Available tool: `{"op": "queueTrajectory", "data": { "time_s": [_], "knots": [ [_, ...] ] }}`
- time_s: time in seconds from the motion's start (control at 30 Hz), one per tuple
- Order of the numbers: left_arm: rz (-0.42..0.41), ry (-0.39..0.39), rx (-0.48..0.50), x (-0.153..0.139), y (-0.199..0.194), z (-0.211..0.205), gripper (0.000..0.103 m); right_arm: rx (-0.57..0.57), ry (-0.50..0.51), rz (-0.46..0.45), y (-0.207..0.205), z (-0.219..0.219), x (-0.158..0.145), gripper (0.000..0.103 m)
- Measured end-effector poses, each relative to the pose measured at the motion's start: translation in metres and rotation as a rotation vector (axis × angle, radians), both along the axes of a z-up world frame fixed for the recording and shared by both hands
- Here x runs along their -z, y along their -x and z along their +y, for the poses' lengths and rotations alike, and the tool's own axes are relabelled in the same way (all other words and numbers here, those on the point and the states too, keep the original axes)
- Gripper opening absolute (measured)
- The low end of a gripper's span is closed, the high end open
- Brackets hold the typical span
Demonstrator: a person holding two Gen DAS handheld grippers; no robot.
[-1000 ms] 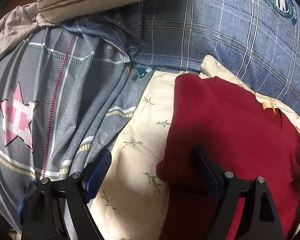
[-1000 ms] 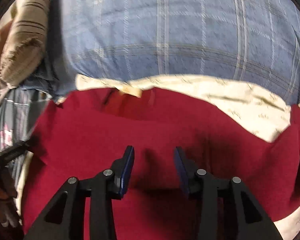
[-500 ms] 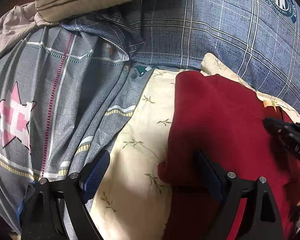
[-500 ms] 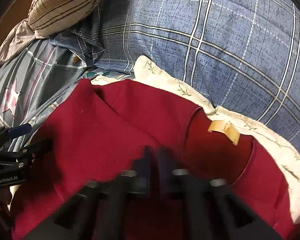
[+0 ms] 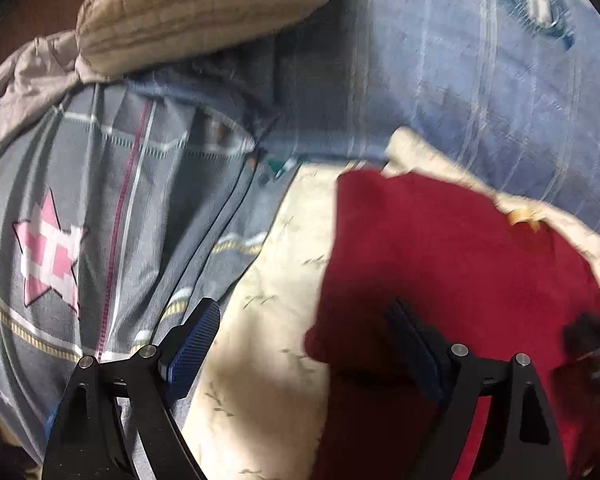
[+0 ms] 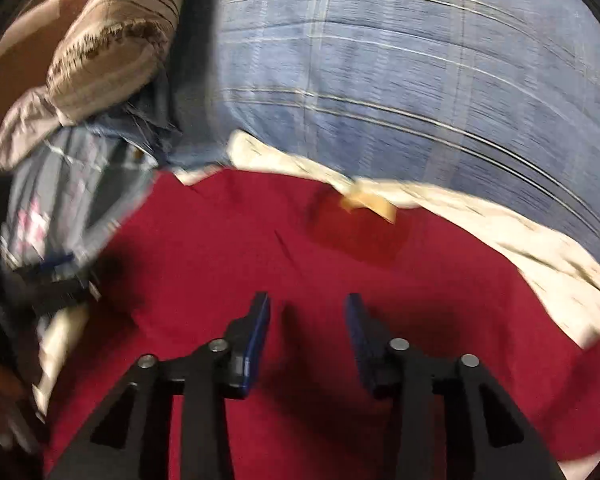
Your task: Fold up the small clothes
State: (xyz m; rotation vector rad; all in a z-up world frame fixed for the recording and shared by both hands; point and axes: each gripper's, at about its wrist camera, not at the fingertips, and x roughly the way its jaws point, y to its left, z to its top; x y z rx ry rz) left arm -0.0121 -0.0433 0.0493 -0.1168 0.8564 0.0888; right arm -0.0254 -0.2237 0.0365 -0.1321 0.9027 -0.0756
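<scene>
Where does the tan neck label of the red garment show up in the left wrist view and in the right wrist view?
Left wrist view: the tan neck label sits right of centre at the upper edge of the red garment, blurred.
Right wrist view: the label is just above centre, at the garment's far edge.
Shared landmark: the striped beige cushion, upper left in both.

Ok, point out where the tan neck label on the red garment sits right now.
In the right wrist view the tan label sits at the far edge of the red garment, right of centre, against the cream floral cloth below the blue plaid bedding.
</scene>
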Motion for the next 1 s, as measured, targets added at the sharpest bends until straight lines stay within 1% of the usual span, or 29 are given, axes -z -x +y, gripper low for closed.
{"op": "queueTrajectory", "data": {
  "time_s": [0.03,0.07,0.1,0.13,0.17,0.2,0.23,0.27,0.3,0.33,0.37,0.4,0.47,0.5,0.53,0.57,0.6,0.67,0.73,0.8,0.87,0.9,0.93,0.97,1.0],
  "knots": [
    [-0.022,0.015,0.008,-0.004,0.004,-0.001,0.086,0.031,0.007,0.027,0.003,-0.008,0.009,0.042],
    [-0.047,0.034,0.020,-0.008,0.008,-0.004,0.087,0.056,-0.021,0.061,0.003,-0.019,0.021,0.042],
    [-0.066,0.052,0.035,-0.011,0.012,-0.008,0.087,0.056,-0.057,0.024,0.008,-0.025,0.019,0.043],
    [-0.068,0.062,0.051,-0.011,0.014,-0.012,0.087,0.062,-0.083,0.016,0.012,-0.029,0.016,0.043],
    [-0.062,0.067,0.069,-0.010,0.015,-0.015,0.087,0.074,-0.110,0.037,0.014,-0.032,0.010,0.043],
    [-0.044,0.072,0.095,-0.007,0.015,-0.020,0.087,0.078,-0.137,0.035,0.016,-0.034,0.006,0.043],
    [-0.028,0.075,0.113,-0.004,0.014,-0.023,0.087,0.086,-0.177,0.009,0.025,-0.043,-0.007,0.044],
    [-0.008,0.073,0.135,0.000,0.014,-0.028,0.087,0.102,-0.186,-0.015,0.032,-0.050,-0.016,0.045],
    [-0.001,0.059,0.142,0.001,0.014,-0.032,0.087,0.131,-0.178,-0.040,0.039,-0.059,-0.027,0.049],
    [0.000,0.032,0.149,0.001,0.014,-0.036,0.087,0.175,-0.159,-0.068,0.047,-0.072,-0.038,0.055],
    [-0.003,0.005,0.156,0.001,0.015,-0.039,0.087,0.241,-0.138,-0.107,0.059,-0.093,-0.053,0.058],
    [-0.003,-0.010,0.161,0.002,0.015,-0.041,0.087,0.280,-0.134,-0.128,0.065,-0.105,-0.061,0.063],
    [0.003,-0.008,0.157,0.002,0.015,-0.040,0.087,0.415,-0.153,-0.191,0.085,-0.151,-0.080,0.072],
    [0.004,0.001,0.153,0.002,0.016,-0.039,0.087,0.478,-0.165,-0.213,0.092,-0.173,-0.087,0.081],
    [0.003,0.004,0.150,0.002,0.015,-0.040,0.087,0.559,-0.168,-0.227,0.098,-0.197,-0.090,0.085],
    [0.003,0.004,0.147,0.002,0.013,-0.039,0.087,0.637,-0.165,-0.224,0.101,-0.222,-0.091,0.085],
    [0.002,0.002,0.147,0.002,0.010,-0.039,0.087,0.681,-0.160,-0.206,0.100,-0.238,-0.090,0.085],
    [-0.001,0.003,0.145,0.002,0.008,-0.040,0.087,0.731,-0.171,-0.150,0.086,-0.272,-0.083,0.085],
    [-0.019,0.010,0.145,0.001,0.006,-0.039,0.087,0.736,-0.183,-0.118,0.071,-0.288,-0.076,0.082],
    [-0.030,0.015,0.142,0.000,0.006,-0.037,0.087,0.748,-0.167,-0.082,0.061,-0.298,-0.064,0.082],
    [-0.031,0.018,0.134,0.001,0.005,-0.035,0.087,0.789,-0.161,-0.018,0.049,-0.313,-0.045,0.076],
    [-0.025,0.019,0.128,0.002,0.004,-0.033,0.087,0.800,-0.168,0.000,0.046,-0.318,-0.039,0.071],
    [-0.018,0.019,0.123,0.004,0.003,-0.032,0.087,0.798,-0.151,0.000,0.044,-0.321,-0.036,0.069],
    [-0.010,0.022,0.117,0.005,0.001,-0.031,0.087,0.783,-0.102,-0.012,0.044,-0.320,-0.036,0.065],
    [-0.006,0.025,0.113,0.005,0.001,-0.030,0.087,0.784,-0.055,-0.005,0.044,-0.319,-0.037,0.044]
  ]
}}
